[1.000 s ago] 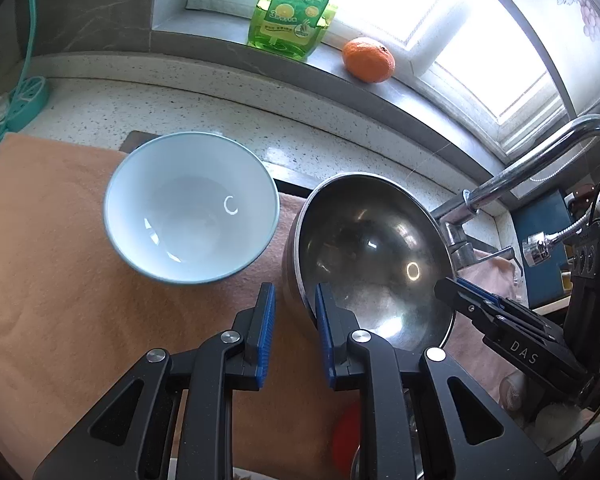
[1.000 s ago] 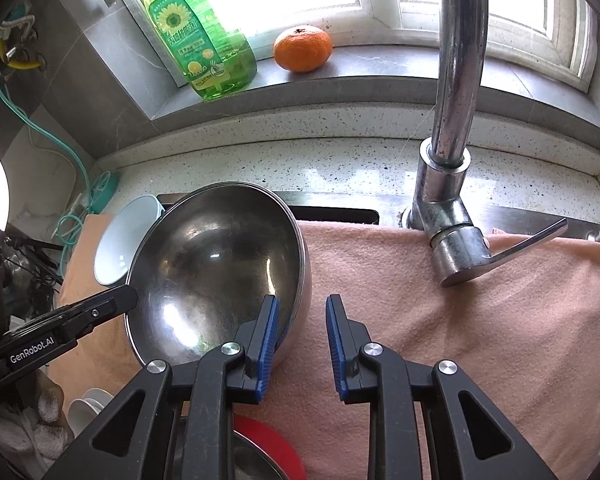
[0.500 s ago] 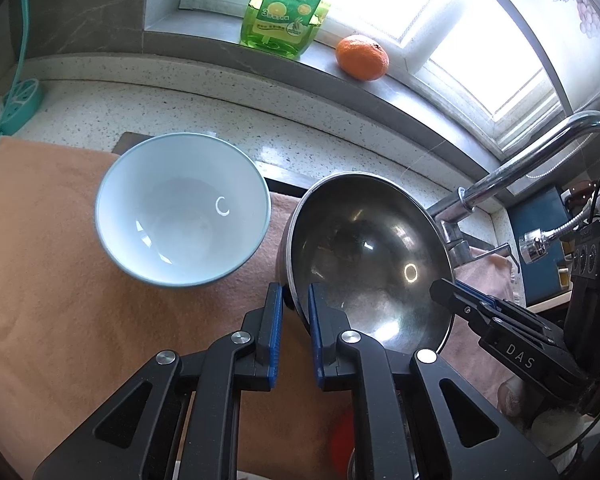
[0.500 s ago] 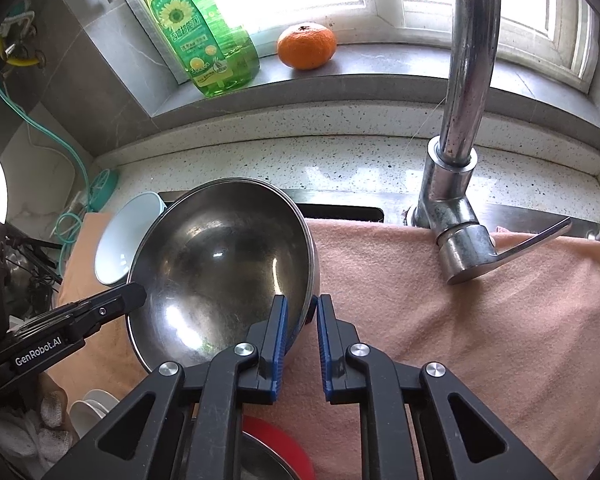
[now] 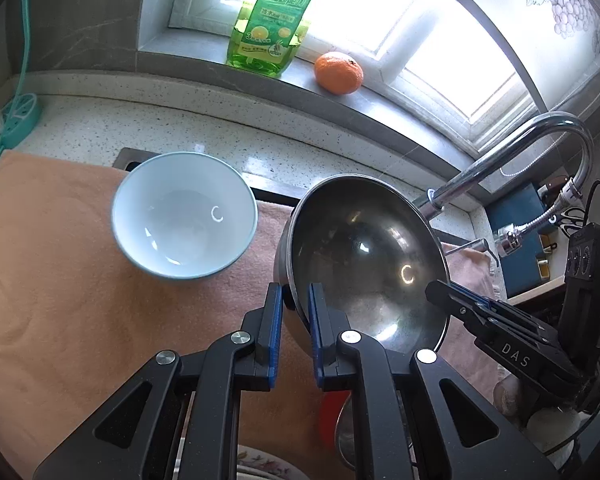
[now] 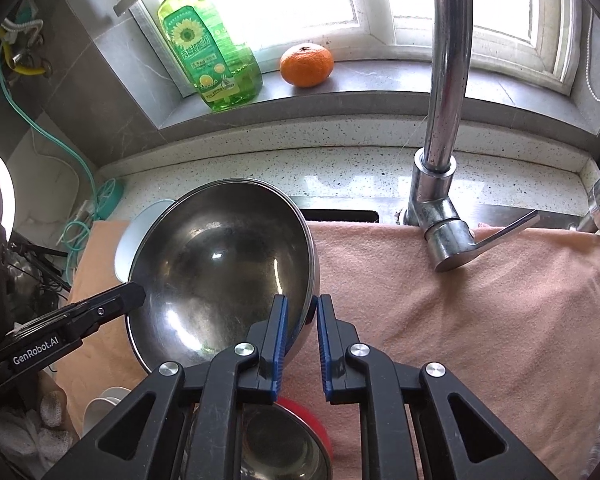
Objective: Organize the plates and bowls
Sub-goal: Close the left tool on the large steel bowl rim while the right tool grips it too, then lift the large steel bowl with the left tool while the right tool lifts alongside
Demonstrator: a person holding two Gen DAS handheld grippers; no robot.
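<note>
A large steel bowl hangs tilted just above the peach towel. My left gripper is shut on its left rim, and my right gripper is shut on the opposite rim. Each gripper shows in the other's view, at the bowl's far edge. A pale blue bowl sits upright on the towel to the left of the steel one; in the right wrist view only its edge peeks out behind the steel bowl.
A chrome faucet rises at the right, its lever over the towel. A green soap bottle and an orange stand on the sill. A smaller steel bowl with a red rim and a white dish lie below the grippers.
Both grippers closed from either side onto the steel bowl's rim. The bowl then rose slightly off the towel, still tilted.
</note>
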